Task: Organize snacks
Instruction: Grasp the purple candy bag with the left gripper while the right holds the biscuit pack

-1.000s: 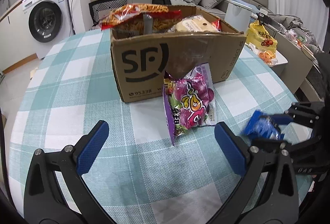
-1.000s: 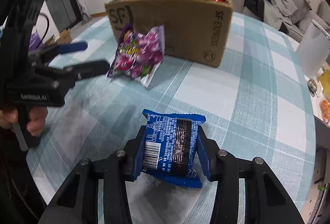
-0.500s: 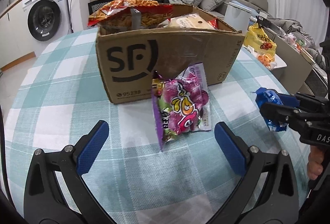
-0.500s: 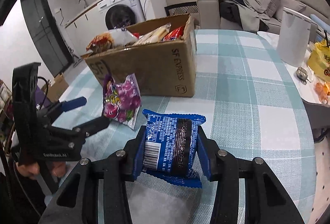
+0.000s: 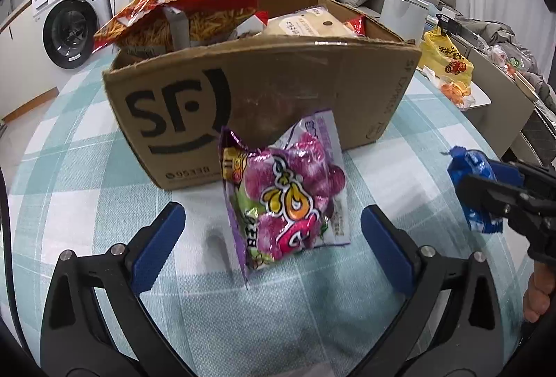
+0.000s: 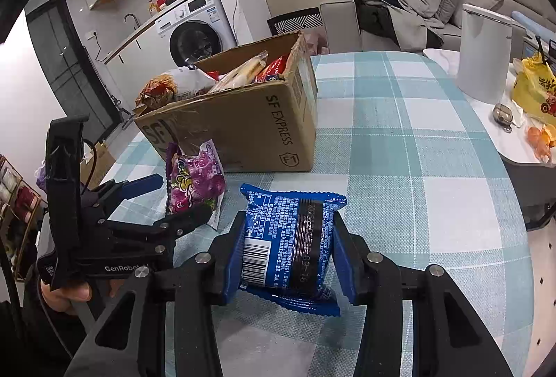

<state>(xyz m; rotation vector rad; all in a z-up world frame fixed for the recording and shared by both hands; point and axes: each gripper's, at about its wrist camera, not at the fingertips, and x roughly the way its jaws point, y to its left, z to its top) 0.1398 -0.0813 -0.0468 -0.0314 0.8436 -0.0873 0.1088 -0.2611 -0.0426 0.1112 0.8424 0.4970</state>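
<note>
A purple grape candy bag [image 5: 285,193] leans against the front of a brown SF cardboard box [image 5: 285,92] on the checked tablecloth. My left gripper [image 5: 271,238] stands open around the bag's lower part, its pads apart from it. Seen from the right wrist, the left gripper [image 6: 180,199] sits beside the purple bag [image 6: 194,182]. My right gripper [image 6: 286,241] is shut on a blue snack packet [image 6: 290,238], held above the table to the right of the box [image 6: 243,120]. The same blue packet [image 5: 472,182] shows at the right edge of the left wrist view.
The box holds a red noodle-snack bag [image 5: 173,15] and a pale packet [image 5: 305,26]. A white kettle [image 6: 483,54], a yellow bag [image 6: 535,88] and orange peel [image 6: 538,137] sit on a side table at right. A sofa and a washing machine [image 6: 194,33] stand behind.
The left gripper has moved closer to the purple bag, which now lies between its open fingers. The right gripper rolled and lifted a little with the blue packet, now facing the box.
</note>
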